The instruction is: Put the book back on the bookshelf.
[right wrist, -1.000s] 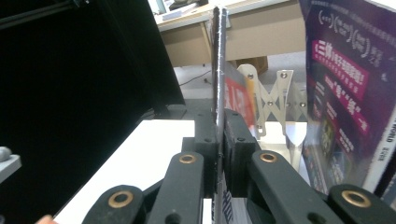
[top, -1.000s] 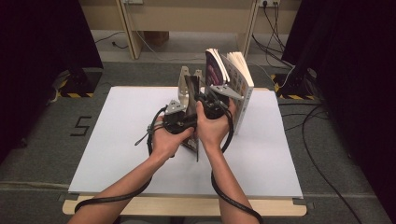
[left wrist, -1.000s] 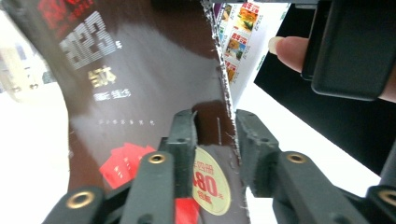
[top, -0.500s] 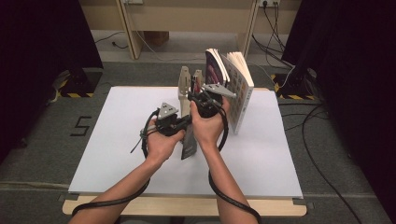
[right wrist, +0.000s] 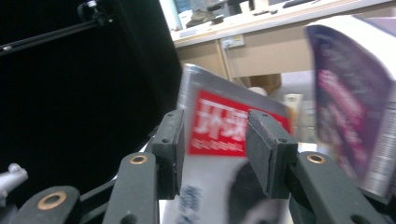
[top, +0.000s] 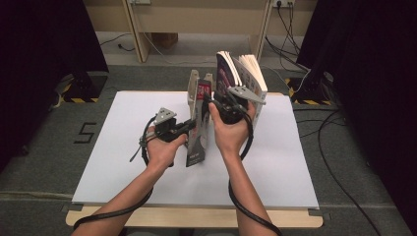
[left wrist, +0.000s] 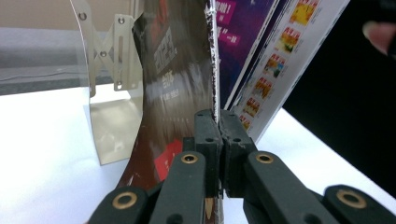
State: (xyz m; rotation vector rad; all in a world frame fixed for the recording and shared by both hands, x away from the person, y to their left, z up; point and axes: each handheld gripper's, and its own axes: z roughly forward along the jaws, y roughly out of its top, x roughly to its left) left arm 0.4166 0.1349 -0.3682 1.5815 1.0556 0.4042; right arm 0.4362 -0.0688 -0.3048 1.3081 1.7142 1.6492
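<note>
White table (top: 123, 147) carries a thin, floppy magazine (top: 197, 132) standing beside a metal bookend (top: 192, 91), its lower edge pinched in the left tongs (left wrist: 217, 128), while the right tongs (right wrist: 212, 149), just opening, straddle its top unpressed; gripping near the spine should limit sagging.

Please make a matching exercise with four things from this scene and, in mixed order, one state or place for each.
1. left claw
2. right claw
3. magazine
4. metal bookend

a. stands on the table behind the magazine
b. open, jaws just opening, magazine top between them
c. shut on the magazine's edge
d. upright between both hands

Pairs: 1-c, 2-b, 3-d, 4-a
</note>
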